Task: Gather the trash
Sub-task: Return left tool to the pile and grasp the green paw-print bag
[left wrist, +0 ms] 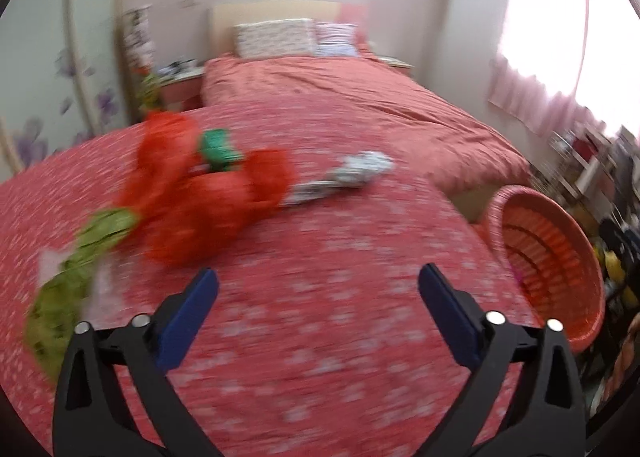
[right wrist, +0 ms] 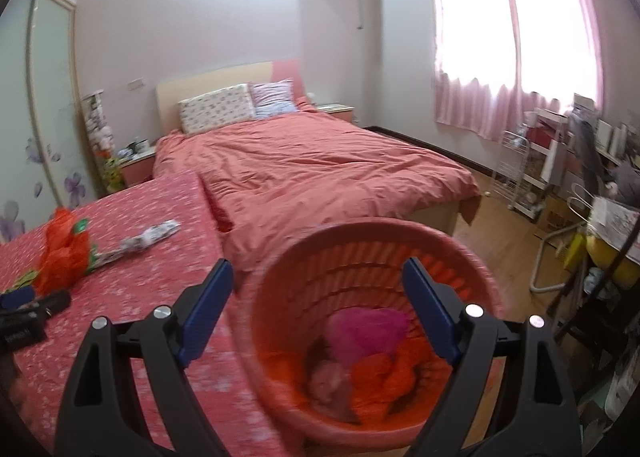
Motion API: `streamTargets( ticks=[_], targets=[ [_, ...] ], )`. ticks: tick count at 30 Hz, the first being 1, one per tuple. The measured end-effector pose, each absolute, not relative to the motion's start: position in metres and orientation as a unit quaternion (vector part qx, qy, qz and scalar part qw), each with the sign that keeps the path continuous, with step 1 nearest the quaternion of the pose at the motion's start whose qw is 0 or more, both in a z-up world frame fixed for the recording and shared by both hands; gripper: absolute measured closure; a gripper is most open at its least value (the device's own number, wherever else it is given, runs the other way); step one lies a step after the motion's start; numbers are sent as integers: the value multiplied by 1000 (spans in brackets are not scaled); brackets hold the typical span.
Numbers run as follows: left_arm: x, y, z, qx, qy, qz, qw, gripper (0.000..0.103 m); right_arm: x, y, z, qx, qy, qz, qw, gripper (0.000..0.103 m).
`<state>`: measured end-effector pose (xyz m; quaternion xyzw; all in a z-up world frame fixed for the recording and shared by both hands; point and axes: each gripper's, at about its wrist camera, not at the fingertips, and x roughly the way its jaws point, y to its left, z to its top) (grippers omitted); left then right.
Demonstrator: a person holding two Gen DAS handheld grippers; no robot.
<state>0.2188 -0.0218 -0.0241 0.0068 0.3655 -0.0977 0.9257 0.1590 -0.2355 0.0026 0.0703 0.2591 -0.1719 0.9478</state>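
Trash lies on a red flowered cloth surface (left wrist: 320, 337): a crumpled orange-red plastic bag (left wrist: 208, 193), a dark green wrapper (left wrist: 218, 149) on it, a light green wrapper (left wrist: 80, 257) at the left, and a white-grey crumpled wrapper (left wrist: 352, 173). My left gripper (left wrist: 318, 285) is open and empty, just short of the orange-red bag. An orange slatted basket (right wrist: 360, 241) stands beside the surface, with a magenta bag (right wrist: 368, 331) and an orange bag (right wrist: 384, 373) inside. My right gripper (right wrist: 318, 269) hangs open over the basket's mouth, holding nothing.
A bed with a salmon duvet (right wrist: 320, 165) and two pillows (right wrist: 216, 111) lies beyond the surface. A nightstand (right wrist: 136, 165) stands at its left. Wire racks and clutter (right wrist: 560, 177) line the right wall under pink curtains (right wrist: 512, 57). Wooden floor (right wrist: 508, 233) shows between bed and racks.
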Motion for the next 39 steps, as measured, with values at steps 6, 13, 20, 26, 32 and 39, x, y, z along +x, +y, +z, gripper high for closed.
streamTargets(
  ticks=[6,13,20,26,32,39],
  targets=[
    [216,51,-15,-7,369,-14,929,2,173,-191,2,60,269,-132,952,19],
    [204,118,-16,3,339,27,940,2,192,-139,-2,50,283,-89,954,19],
    [208,139,-14,-4,335,9,942,2,200,-104,-8,37,297,-64,952,19],
    [227,132,-26,-15,365,-3,931,15,205,-90,-11,30,305,-56,950,19],
    [238,131,-43,-16,394,-10,919,45,209,-87,-13,31,310,-54,949,19],
    [234,133,-44,-26,394,-34,918,75,216,-76,-16,29,316,-41,947,19]
  ],
)
